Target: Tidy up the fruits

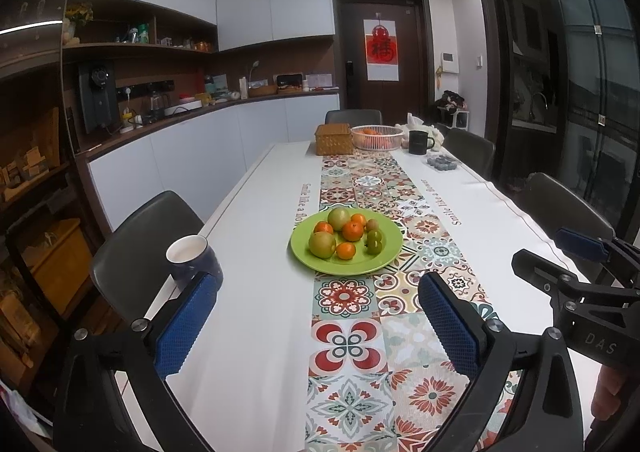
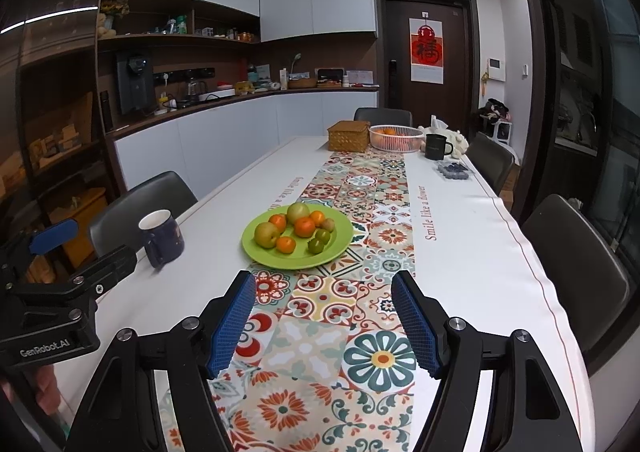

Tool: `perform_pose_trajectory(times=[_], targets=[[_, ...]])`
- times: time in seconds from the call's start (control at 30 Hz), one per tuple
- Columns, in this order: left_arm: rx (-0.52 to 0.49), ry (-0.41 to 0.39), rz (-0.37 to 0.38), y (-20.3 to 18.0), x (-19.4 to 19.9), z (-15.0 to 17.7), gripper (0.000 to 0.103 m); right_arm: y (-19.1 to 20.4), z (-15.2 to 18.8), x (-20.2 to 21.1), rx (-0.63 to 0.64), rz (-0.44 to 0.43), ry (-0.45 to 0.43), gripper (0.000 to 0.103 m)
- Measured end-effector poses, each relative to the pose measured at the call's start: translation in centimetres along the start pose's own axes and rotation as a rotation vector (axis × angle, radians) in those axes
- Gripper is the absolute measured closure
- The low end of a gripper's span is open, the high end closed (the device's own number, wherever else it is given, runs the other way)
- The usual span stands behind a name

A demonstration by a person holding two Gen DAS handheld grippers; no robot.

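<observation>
Left wrist view: left hand-held gripper point(image 1: 316, 326) spread wide, empty, low centre; round green plate point(image 1: 384, 256) of mixed fruits point(image 1: 346, 234) mid-frame on the table point(image 1: 256, 252).

Right wrist view: right hand-held gripper point(image 2: 324, 326) likewise agape, empty; same plate centre-left. Sorted or pending: unclear.

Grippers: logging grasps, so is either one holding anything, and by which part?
Nothing is held: left gripper and right gripper are both open and empty.

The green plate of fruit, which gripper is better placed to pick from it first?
Probably the right gripper: it is open, and the green plate sits just beyond its fingers, slightly left. The left gripper, also open, sees the plate farther ahead.
</observation>
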State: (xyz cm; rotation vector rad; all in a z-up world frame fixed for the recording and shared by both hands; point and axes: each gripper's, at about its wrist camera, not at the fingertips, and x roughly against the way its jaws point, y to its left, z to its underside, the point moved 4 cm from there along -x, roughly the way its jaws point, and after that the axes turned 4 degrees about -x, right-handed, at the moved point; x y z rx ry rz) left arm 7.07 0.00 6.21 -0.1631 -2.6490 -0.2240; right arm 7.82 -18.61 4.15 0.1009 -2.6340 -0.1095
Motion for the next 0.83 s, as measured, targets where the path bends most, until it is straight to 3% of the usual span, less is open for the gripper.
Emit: perform_pose_trajectory(times=[0.83], targets=[[0.019, 0.026, -0.011, 0.21, -0.49, 0.51, 0.000, 0.02, 0.41, -0.87, 0.002, -0.001, 0.033, 0.032]])
